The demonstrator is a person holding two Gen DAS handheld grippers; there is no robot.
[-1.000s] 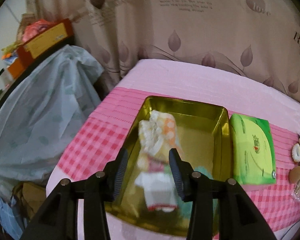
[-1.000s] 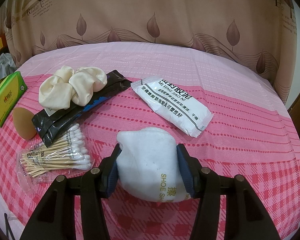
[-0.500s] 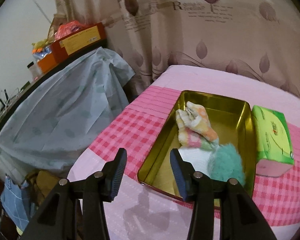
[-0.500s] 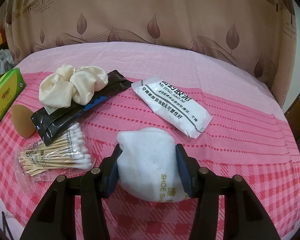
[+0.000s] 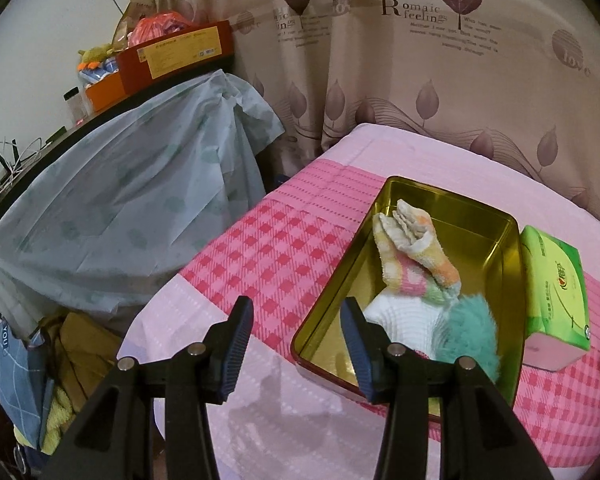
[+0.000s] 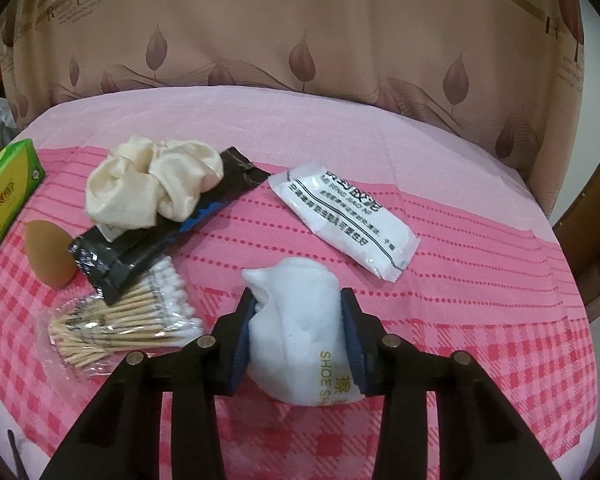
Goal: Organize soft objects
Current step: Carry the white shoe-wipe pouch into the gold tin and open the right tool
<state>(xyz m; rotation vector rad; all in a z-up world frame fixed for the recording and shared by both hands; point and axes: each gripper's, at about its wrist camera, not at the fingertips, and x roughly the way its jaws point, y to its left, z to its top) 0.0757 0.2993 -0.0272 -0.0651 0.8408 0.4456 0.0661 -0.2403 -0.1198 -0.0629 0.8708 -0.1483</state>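
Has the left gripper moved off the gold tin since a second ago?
Yes. The left gripper has backed away to the left: it was over the tin around the striped sock, and now straddles the tin's near-left rim, holding nothing.

Left gripper (image 5: 296,338) and right gripper (image 6: 298,330), black angular arms, silver round screws, dark blue ribbed pads (image 5: 238,346)

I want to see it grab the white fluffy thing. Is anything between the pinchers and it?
No. The right gripper already has the white cloth between its closing jaws, with the pads against both its sides. The cotton swabs lie off to one side.
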